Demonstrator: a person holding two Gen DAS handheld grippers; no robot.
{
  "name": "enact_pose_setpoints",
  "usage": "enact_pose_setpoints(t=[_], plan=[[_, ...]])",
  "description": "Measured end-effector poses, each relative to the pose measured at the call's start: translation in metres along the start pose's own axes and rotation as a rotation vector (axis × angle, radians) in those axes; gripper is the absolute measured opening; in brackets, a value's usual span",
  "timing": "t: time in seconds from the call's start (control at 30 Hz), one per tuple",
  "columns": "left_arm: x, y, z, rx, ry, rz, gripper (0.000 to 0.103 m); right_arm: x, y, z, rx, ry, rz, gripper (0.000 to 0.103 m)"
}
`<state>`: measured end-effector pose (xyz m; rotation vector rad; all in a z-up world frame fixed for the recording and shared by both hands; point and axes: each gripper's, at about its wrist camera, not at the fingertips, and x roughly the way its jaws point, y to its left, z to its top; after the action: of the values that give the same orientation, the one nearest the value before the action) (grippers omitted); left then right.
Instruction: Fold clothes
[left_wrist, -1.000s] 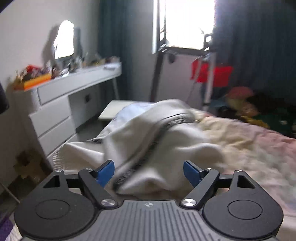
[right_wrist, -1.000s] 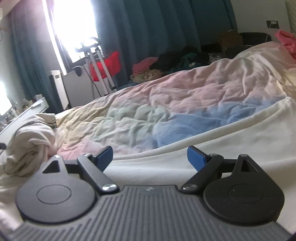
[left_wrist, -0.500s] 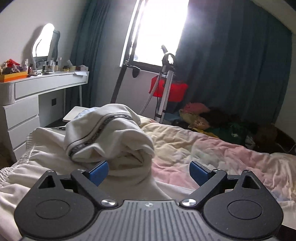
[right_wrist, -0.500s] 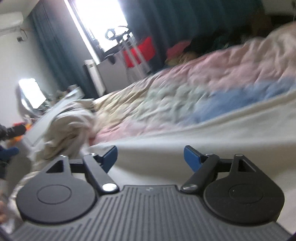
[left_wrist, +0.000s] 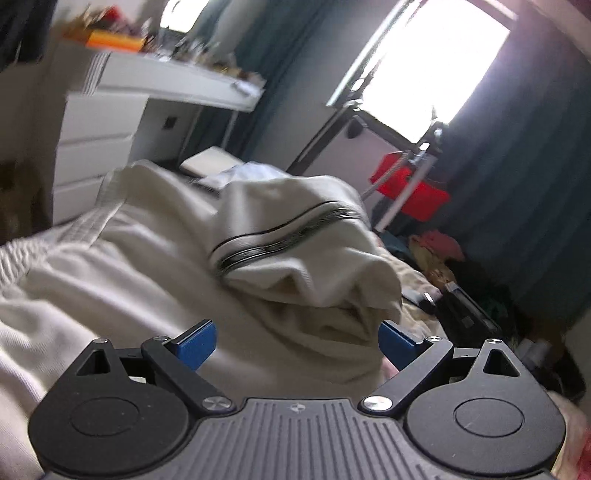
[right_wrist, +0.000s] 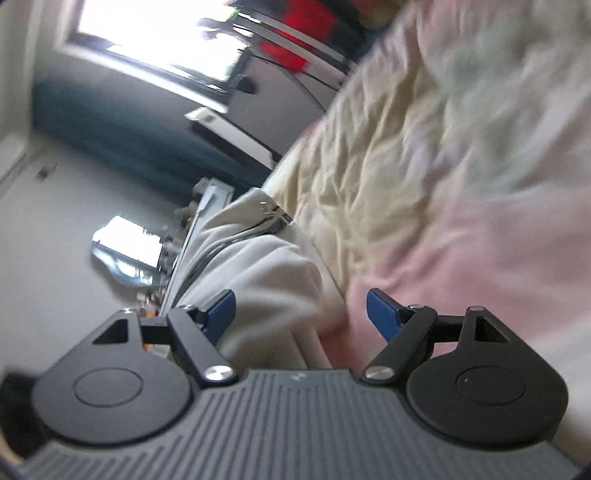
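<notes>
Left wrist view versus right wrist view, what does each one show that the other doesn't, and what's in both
Only the left wrist view shows the white drawer unit. Only the right wrist view shows a wide stretch of the pastel bedspread. Both show the bunched cream garment, the red object by the window, and an open gripper, left and right, holding nothing.

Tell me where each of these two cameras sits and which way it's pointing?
Left wrist view: sits on the left tongs, looking along the open blue-tipped fingers at the bunched cream garment, white dresser and window beyond.
Right wrist view: sits on the right tongs, rolled sideways, also open, looking across the pastel bedspread.
Shared: the same cream garment, the window and the red item under it.
</notes>
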<state>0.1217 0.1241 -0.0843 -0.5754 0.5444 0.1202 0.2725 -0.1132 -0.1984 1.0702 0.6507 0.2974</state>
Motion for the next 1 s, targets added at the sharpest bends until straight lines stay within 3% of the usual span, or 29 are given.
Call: enact_pose_setpoints(t=[0.07,0.1,0.13,0.17,0.2,0.33,0.5,0.63,0.8,0.87,1.0], plan=[[0.010,0.007,0.000,-0.019,0.015,0.005,0.096,0.024,0.003,0.000,0.032,-0.022,0.000,0.074],[0.014,0.008,0.000,-0.023,0.025,0.004,0.096,0.032,0.008,0.001,0.022,-0.028,0.003,0.053],[0.018,0.009,-0.001,-0.025,0.036,0.004,0.096,0.037,0.013,0.002,0.003,-0.027,0.006,0.042],[0.022,0.011,-0.002,-0.028,0.048,0.003,0.095,0.038,0.021,0.002,-0.031,-0.026,-0.001,0.018],[0.024,0.010,-0.003,-0.026,0.053,-0.002,0.095,0.035,0.031,0.003,-0.087,-0.033,-0.021,0.015],[0.022,0.003,-0.009,-0.003,0.052,-0.026,0.095,-0.001,0.060,0.014,-0.258,-0.119,-0.062,0.013],[0.012,-0.006,-0.017,0.032,0.047,-0.043,0.095,-0.091,0.069,0.051,-0.316,-0.323,-0.091,0.012],[0.007,-0.018,-0.025,0.077,0.044,-0.060,0.095,-0.170,0.070,0.093,-0.383,-0.492,-0.224,0.012],[0.007,-0.037,-0.040,0.153,0.055,-0.082,0.095,-0.250,0.058,0.140,-0.521,-0.690,-0.502,0.013],[0.011,-0.042,-0.046,0.176,0.066,-0.089,0.095,-0.266,0.037,0.154,-0.503,-0.696,-0.608,0.016],[0.020,-0.049,-0.056,0.207,0.090,-0.086,0.095,-0.305,-0.032,0.167,-0.248,-0.715,-0.611,0.024]])
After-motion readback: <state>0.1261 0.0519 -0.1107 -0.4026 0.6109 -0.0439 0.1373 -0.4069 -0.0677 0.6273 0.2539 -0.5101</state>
